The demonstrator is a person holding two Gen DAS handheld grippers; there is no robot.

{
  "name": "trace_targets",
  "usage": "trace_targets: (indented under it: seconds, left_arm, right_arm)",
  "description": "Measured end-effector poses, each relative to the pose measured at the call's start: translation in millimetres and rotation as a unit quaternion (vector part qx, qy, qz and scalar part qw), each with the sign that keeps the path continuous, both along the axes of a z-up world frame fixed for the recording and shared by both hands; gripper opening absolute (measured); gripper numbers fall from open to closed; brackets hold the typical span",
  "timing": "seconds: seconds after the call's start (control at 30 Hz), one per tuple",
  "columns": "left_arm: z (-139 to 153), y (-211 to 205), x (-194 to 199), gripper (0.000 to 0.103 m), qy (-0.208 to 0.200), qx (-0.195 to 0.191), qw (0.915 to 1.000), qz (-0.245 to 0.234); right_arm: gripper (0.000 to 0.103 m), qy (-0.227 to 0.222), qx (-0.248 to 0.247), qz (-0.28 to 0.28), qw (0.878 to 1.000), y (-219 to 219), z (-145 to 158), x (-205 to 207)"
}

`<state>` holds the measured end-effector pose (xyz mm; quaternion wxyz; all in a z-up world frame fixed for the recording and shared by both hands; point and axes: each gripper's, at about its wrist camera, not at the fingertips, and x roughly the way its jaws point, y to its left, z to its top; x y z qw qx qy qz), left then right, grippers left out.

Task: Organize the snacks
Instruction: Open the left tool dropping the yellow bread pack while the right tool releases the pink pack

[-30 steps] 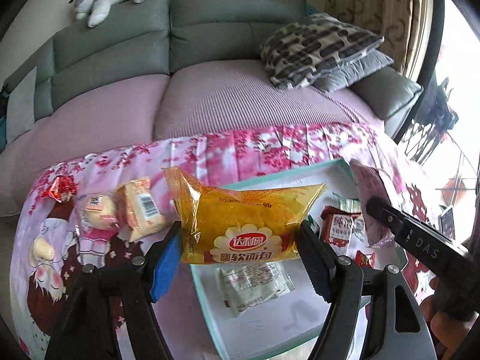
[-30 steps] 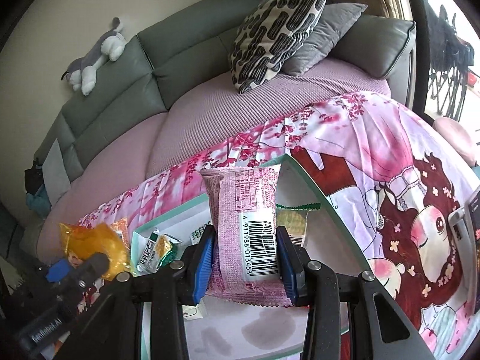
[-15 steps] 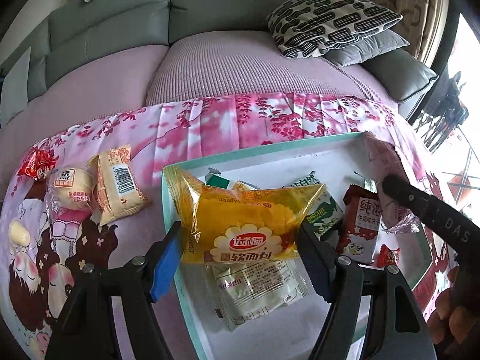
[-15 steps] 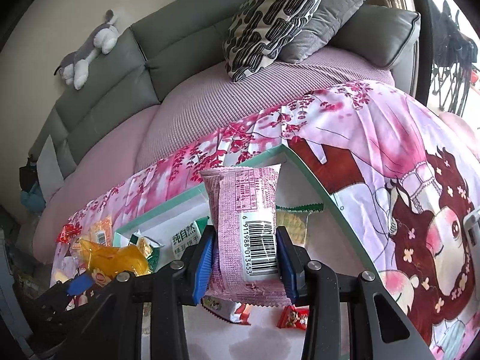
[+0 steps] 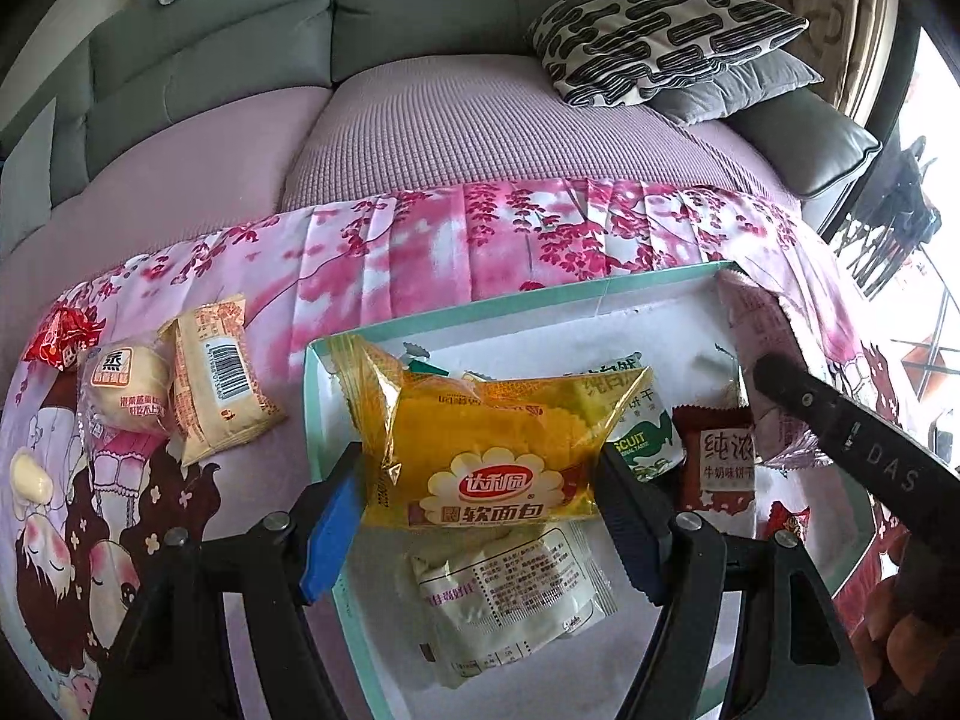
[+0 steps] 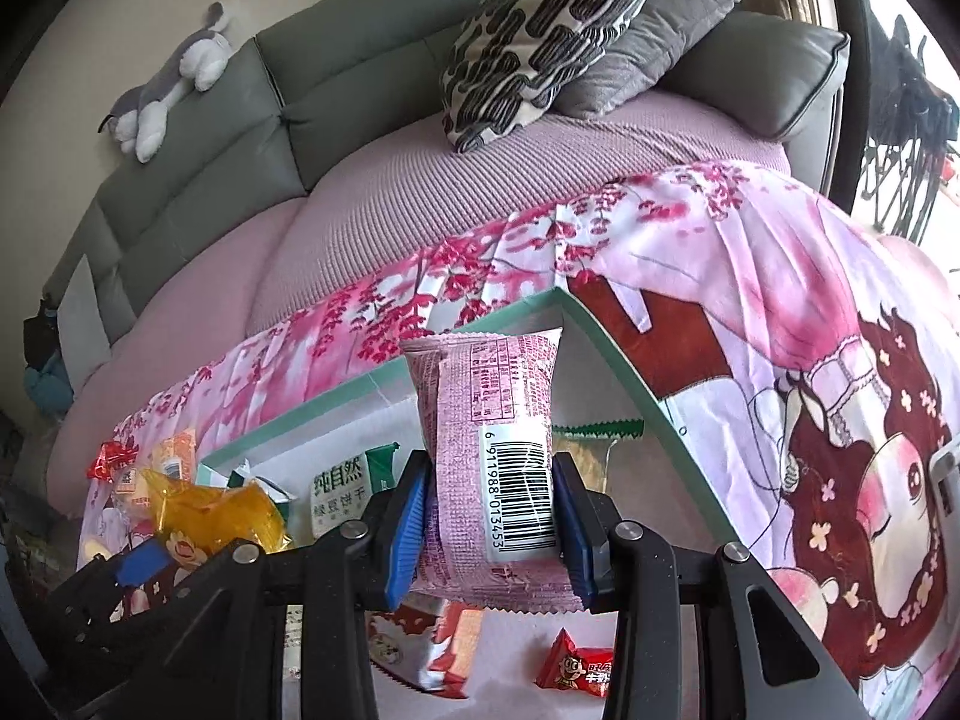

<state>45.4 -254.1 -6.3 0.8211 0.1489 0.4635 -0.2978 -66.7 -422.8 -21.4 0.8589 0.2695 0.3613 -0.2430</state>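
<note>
The left claw (image 5: 480,510) is closed on a yellow soft-bread packet (image 5: 486,456), its blue pads pressing the packet's two short ends, and holds it above the near-left part of a white box with a mint-green rim (image 5: 480,315). The right claw (image 6: 491,516) is clamped narrowly on a pink snack packet (image 6: 489,420) with a barcode facing the camera, held upright over the box's far-right corner.

The left wrist view shows what lies in the box: a pale clear-wrapped packet (image 5: 510,594) near the front, a green-and-white biscuit pack (image 5: 639,420), a dark red biscuit pack (image 5: 717,462) and a small red candy (image 5: 786,519). It alone shows clearly the snacks left on the pink floral cloth (image 5: 420,252) covering the bench, off the box's left side: a cream barcode-labelled packet (image 5: 216,384), a round bun in wrap (image 5: 126,387) touching it, and a red wrapped sweet (image 5: 60,339) at the left edge.

The right wrist view gives the box's right rim (image 6: 630,360), a green-edged packet (image 6: 591,438) behind the pink one, and a plush toy (image 6: 168,87) on the grey sofa back.
</note>
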Motion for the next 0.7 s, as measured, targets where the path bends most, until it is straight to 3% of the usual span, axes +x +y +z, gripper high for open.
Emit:
trace_targets:
  seconds: [0.37,0.5,0.7]
  left_arm:
    - [2.6,1.5,1.3,0.076,0.005,0.005,1.0,-0.001]
    - [11.2,3.0,-1.0,0.076,-0.004,0.004,1.0,-0.005]
    - [25.8,9.6,-1.4,0.078,-0.018,-0.001,0.9998,-0.003]
  right_arm:
    - [0.045,0.018,0.001,-0.004,1.0,0.5,-2.9,0.1]
    - [0.058,0.029,-0.01,-0.004,1.0,2.7,-0.1,0.8]
    - [0.063,0.028,-0.015,-0.006,0.999,3.3,7.6,-1.4]
